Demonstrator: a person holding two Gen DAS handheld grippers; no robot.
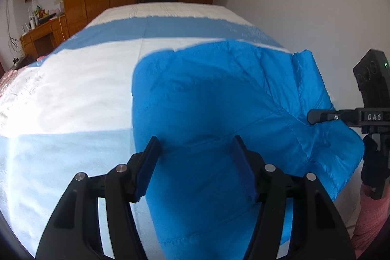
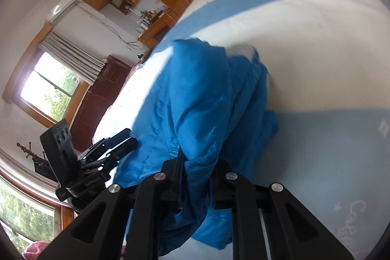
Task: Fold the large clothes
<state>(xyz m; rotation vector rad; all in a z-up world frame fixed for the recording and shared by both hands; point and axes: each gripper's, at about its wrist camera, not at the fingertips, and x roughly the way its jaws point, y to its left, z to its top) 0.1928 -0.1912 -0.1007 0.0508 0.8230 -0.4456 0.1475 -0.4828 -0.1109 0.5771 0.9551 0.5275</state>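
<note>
We see the bright blue quilted jacket (image 1: pixel 219 99) lying on the striped bed (image 1: pixel 73 89), its edge at three o'clock pinched by our right gripper (image 2: pixel 197 177), while our left gripper (image 1: pixel 195 162) hovers half open and empty, so the slippery cloth may slide out.

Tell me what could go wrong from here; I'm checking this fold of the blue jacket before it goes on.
1. Only the right tool pinches the blue jacket; the left tool stands open over it, so one-sided pulling may skew the fold.
2. The right tool holds a bunched edge, which could slip out of its pads.
3. The jacket lies near the bed edge by the person's sleeve and might slide off.
</note>
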